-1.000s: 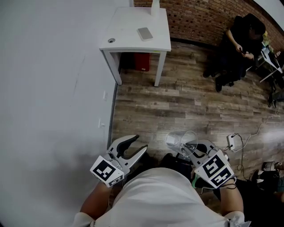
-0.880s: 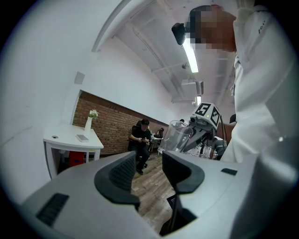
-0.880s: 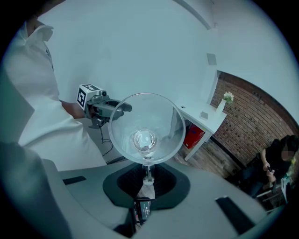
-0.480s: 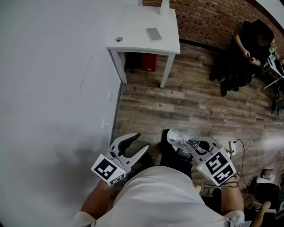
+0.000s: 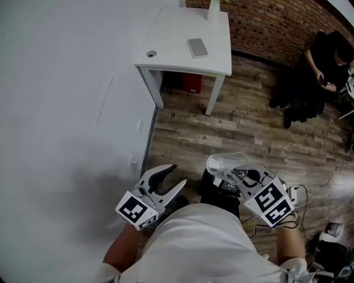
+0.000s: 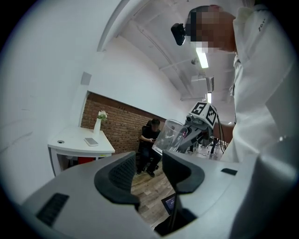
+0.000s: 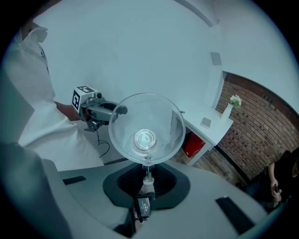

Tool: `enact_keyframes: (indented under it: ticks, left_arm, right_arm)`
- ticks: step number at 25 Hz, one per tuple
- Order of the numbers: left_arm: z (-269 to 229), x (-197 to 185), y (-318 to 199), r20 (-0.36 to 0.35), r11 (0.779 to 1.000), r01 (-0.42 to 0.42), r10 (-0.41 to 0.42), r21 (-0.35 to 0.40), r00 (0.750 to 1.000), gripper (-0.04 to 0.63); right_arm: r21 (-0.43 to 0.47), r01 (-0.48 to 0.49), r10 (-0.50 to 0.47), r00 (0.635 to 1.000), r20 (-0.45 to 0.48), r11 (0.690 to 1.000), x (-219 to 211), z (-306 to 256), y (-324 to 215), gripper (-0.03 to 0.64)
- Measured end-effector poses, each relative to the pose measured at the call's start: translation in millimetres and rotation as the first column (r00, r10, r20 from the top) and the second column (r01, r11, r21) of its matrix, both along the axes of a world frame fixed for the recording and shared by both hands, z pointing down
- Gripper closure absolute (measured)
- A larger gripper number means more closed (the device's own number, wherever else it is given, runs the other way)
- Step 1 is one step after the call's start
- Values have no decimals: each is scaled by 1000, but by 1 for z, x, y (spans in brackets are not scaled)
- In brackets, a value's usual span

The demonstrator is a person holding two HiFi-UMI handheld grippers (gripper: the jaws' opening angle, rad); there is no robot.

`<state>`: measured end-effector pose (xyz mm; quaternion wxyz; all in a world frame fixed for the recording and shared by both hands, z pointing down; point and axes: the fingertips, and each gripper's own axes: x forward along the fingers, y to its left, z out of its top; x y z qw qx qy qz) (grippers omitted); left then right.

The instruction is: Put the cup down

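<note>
A clear stemmed glass cup [image 5: 225, 164] is held by its stem in my right gripper [image 5: 235, 176], bowl tilted up and leftwards. In the right gripper view the cup [image 7: 146, 128] fills the middle, and the right gripper [image 7: 147, 176] is shut on the thin stem below the bowl. My left gripper [image 5: 174, 177] stands open and empty at the lower left, level with the right one. The left gripper view shows the left gripper [image 6: 149, 161] with only floor between its jaws, and the cup [image 6: 168, 136] beyond it. Both are carried in front of the person's body, above the floor.
A white table [image 5: 171, 55] stands ahead against the white wall [image 5: 66, 110], with a phone [image 5: 197, 47], a white vase [image 5: 213, 10] and a red box [image 5: 192, 83] under it. A seated person [image 5: 323, 72] is at the far right by the brick wall. Cables [image 5: 298, 190] lie on the wood floor.
Both grippers have been carried forward towards the white table, which now sits lower and further right in the head view. The cup stays in the right gripper; the left stays open.
</note>
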<state>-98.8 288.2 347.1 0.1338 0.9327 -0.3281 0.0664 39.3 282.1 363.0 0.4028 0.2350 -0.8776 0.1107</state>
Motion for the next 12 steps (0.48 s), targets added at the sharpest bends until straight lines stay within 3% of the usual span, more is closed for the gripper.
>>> enact_keyframes:
  ticks: [12]
  left_arm:
    - [-10, 82, -123, 0, 998, 45, -45, -38, 999, 414]
  right_arm:
    - [-34, 58, -58, 998, -5, 998, 76, -3, -129, 591]
